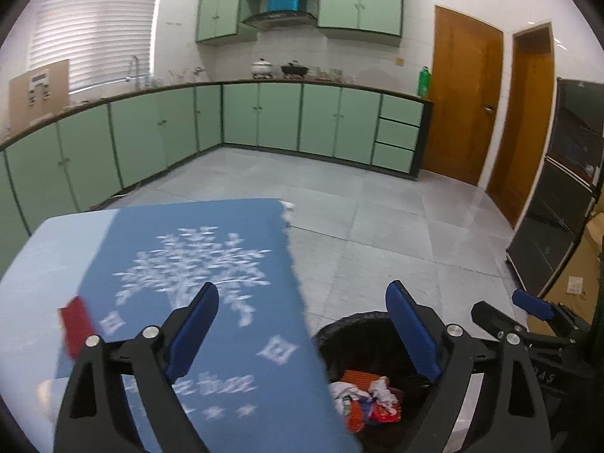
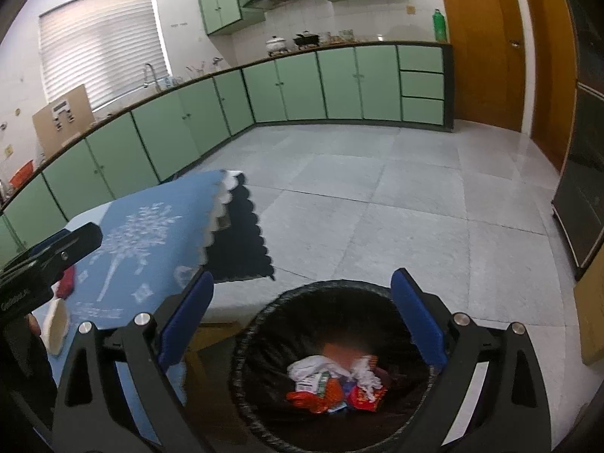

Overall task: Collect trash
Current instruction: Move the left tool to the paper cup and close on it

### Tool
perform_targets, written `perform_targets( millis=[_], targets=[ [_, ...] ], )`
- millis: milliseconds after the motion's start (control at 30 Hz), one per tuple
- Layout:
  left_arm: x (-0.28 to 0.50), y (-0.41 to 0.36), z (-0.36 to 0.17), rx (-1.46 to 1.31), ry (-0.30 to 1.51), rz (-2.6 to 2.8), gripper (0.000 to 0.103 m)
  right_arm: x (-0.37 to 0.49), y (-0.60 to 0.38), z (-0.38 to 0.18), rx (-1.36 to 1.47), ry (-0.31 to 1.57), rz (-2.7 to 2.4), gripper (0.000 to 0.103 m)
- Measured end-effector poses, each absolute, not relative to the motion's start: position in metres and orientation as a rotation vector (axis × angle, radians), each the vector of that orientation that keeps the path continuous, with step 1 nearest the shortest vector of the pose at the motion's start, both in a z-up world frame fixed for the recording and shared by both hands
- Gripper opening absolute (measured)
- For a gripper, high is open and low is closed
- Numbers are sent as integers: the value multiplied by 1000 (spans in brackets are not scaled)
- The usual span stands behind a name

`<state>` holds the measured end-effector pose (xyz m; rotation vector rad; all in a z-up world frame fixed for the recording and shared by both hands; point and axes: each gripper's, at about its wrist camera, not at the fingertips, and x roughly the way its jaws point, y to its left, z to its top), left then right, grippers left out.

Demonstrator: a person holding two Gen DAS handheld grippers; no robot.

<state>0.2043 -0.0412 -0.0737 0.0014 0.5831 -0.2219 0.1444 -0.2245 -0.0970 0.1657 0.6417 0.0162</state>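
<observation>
A black-lined trash bin (image 1: pixel 339 330) (image 2: pixel 260 324) stands on the floor beside the table. It holds crumpled white paper and red and orange wrappers (image 1: pixel 362 396) (image 2: pixel 336 381). My left gripper (image 1: pixel 302 290) is open and empty, straddling the table edge and the bin. My right gripper (image 2: pixel 302 279) hangs open over the bin with nothing between its fingers. On the blue tablecloth (image 1: pixel 211 249) (image 2: pixel 143 226) lies a red packet (image 1: pixel 77 324) (image 2: pixel 68 281). A white item (image 2: pixel 56 324) sits at the table's near left; what it is I cannot tell.
Green cabinets (image 1: pixel 264 117) line the back and left walls. Wooden doors (image 1: pixel 464 102) and a black appliance (image 1: pixel 558 196) stand on the right, with cardboard boxes (image 1: pixel 577 271) below. Grey tiled floor (image 2: pixel 377 196) stretches beyond the bin.
</observation>
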Motion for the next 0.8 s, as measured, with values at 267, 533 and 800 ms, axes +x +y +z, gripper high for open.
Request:
perform_targets(
  millis=[267, 533, 800],
  targets=[
    [168, 35, -69, 22, 570, -59, 89, 137, -164, -84, 149, 631, 116, 93],
    [151, 92, -91, -20, 623, 45, 89, 135, -111, -82, 105, 645, 206, 93],
    [151, 101, -111, -24, 659, 57, 89, 138, -88, -87, 82, 666, 248, 93]
  ],
)
